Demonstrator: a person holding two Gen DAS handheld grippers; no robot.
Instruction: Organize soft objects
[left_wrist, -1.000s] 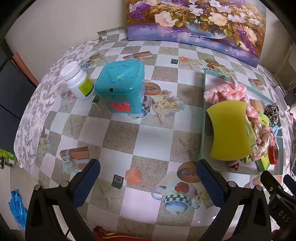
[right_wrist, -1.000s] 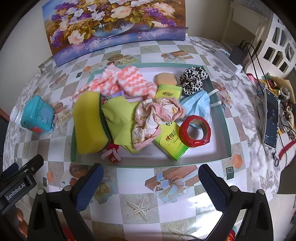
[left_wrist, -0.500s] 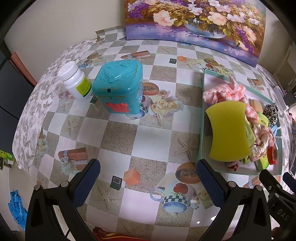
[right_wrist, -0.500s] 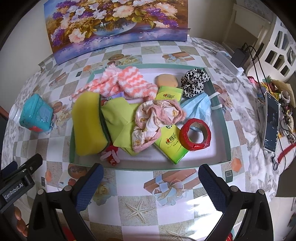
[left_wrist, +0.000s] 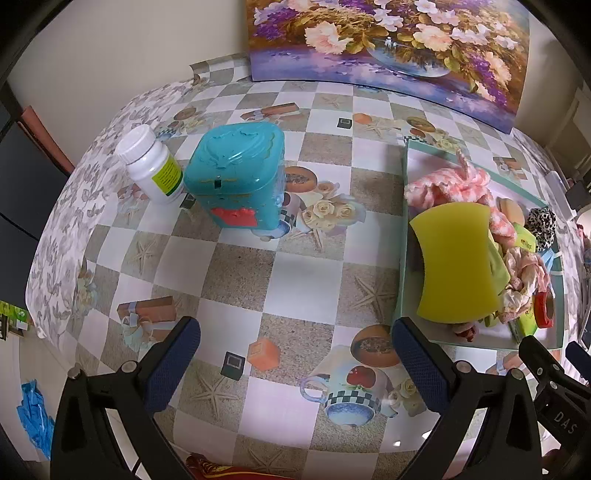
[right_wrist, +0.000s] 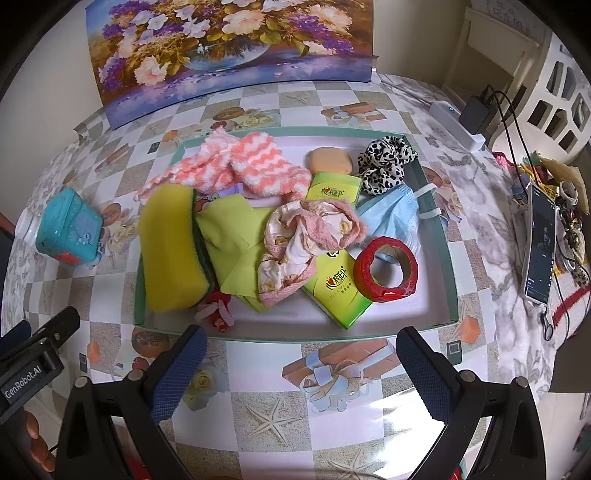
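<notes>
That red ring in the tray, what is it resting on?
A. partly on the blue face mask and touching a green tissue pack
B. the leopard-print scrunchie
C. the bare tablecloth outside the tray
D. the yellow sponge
A: in the right wrist view the red tape roll lies inside the tray, overlapping the lower edge of the blue face mask and touching the green tissue pack.
</notes>
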